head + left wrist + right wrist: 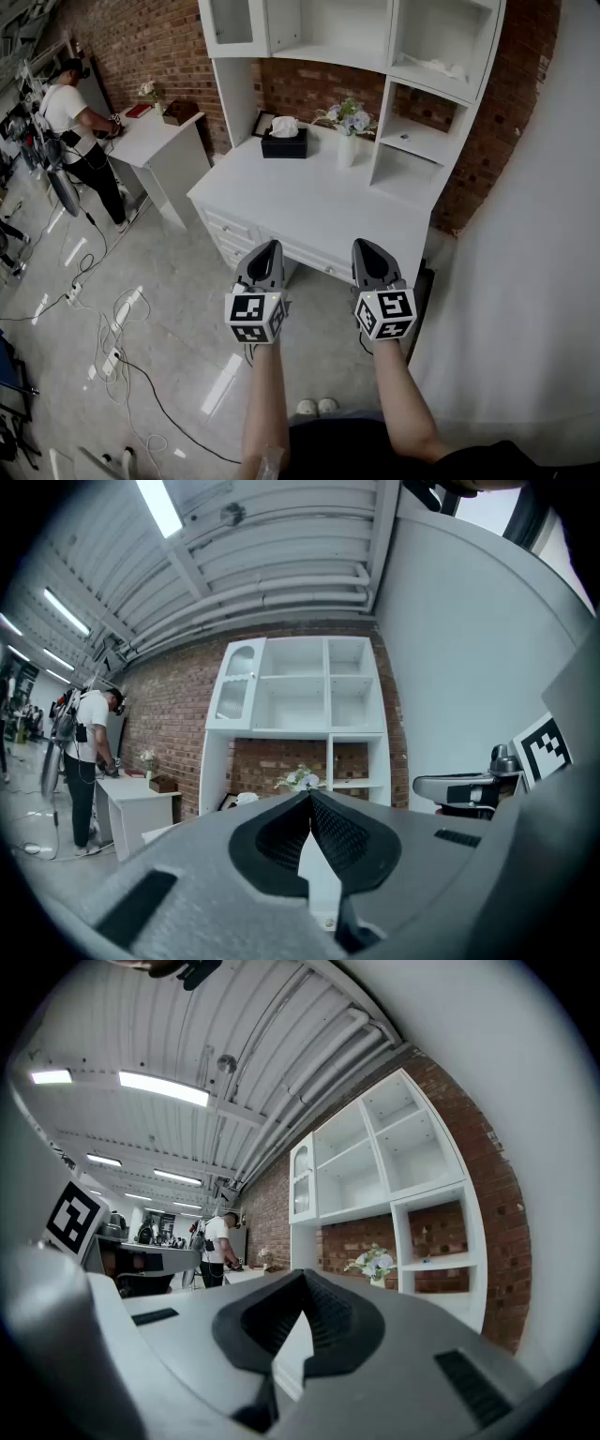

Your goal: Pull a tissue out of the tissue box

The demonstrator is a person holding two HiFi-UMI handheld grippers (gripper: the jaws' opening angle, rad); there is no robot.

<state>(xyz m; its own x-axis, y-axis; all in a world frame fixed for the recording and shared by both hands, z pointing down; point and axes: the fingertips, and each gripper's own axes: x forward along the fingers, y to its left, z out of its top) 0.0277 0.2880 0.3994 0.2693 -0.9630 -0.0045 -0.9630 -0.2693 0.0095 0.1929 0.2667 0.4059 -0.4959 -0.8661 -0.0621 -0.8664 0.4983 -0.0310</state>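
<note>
Tissue box (284, 142), dark, with a white tissue (284, 125) standing up out of its top: in the head view it sits at the back of a white bench (309, 202), close to the brick wall (141, 37). A vase of flowers (347, 141) stands just to its right, and a white shelf unit (309, 33) rises above the bench, its top cut off by the picture's edge. The left claw (270, 246) and right claw (367, 246) are held side by side over the bench's front edge, well apart from the box, each with its marker cube facing the camera. At far left a person (80, 141) bends over a smaller bench (155, 131); cables (103, 328) trail over the grey floor (187, 309).

In the left gripper view the claw's two dark ribbed pads meet at their tips with nothing between them. The claw's grey body hides the bench and the box itself; only a white tuft of the tissue shows above it, left of the tips, with the flowers just above the tips. The right claw shows side-on at the right edge.

In the right gripper view the pads are likewise pressed together at the tips and hold nothing. The flowers and shelf unit show to the right, the person small and far off to the left. The tissue box cannot be made out here.
</note>
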